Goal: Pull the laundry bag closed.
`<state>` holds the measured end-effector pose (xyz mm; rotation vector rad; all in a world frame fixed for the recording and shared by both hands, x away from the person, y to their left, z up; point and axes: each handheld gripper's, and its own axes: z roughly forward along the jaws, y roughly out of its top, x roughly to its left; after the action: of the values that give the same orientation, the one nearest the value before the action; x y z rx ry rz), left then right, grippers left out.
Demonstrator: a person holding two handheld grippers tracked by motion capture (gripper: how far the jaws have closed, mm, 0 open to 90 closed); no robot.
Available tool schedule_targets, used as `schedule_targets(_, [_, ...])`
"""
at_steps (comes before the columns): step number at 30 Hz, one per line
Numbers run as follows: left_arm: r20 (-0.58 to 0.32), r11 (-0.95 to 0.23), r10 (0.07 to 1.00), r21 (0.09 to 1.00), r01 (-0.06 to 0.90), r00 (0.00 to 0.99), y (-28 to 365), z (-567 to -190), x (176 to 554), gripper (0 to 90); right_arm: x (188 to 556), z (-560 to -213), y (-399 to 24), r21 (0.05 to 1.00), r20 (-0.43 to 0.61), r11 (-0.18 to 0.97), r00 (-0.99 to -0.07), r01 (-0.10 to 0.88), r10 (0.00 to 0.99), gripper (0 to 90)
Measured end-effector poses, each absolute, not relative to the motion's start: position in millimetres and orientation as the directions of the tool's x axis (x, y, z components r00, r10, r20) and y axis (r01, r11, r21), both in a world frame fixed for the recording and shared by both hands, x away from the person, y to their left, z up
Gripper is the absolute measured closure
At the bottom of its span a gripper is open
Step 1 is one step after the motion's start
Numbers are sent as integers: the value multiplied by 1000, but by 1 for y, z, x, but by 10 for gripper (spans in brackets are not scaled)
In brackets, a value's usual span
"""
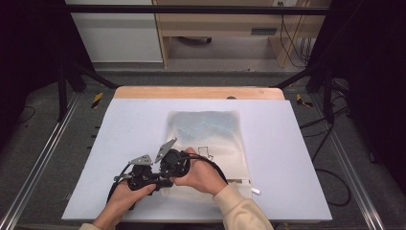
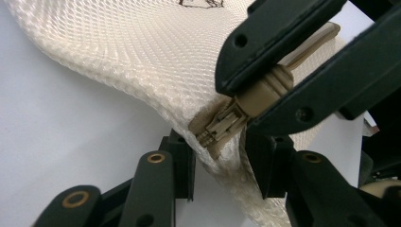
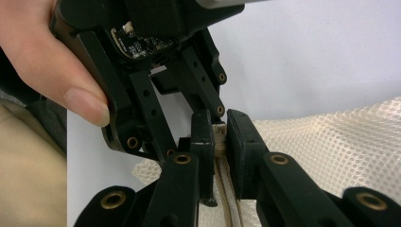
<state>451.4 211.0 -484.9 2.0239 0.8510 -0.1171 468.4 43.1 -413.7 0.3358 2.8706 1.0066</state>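
Observation:
A cream mesh bag (image 1: pixel 206 129) lies flat on the white table (image 1: pixel 124 124), with its zip along the near edge. My two grippers meet at its near left corner. In the left gripper view, my left gripper (image 2: pixel 220 161) has its jaws pressed on either side of the bag corner (image 2: pixel 222 156), just below the tan zip slider (image 2: pixel 222 125). My right gripper (image 2: pixel 243 106) comes in from the upper right and is shut on the tan zip pull (image 2: pixel 269 87). In the right gripper view, the right gripper (image 3: pixel 220 142) pinches that pull (image 3: pixel 218 135) above the zip line.
A small white tag (image 1: pixel 255 191) sticks out at the bag's near right corner. The table's wooden far edge (image 1: pixel 198 92) lies beyond the bag. Black cables (image 1: pixel 330 177) lie on the floor to the right. A person's hand (image 3: pixel 52 61) holds the left gripper's body.

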Motion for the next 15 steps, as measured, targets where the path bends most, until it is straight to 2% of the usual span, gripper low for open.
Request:
schedule_targets(10, [-407,-343,520,705,620,751,211,-486,453,795,469,-412,40,630,4,754,-972,185,236,818])
schedule_targets(15, [-411,-342,521,703,624,748,212,-485,453,818,469,-413,39,628,-6,758,-972,178,233,818])
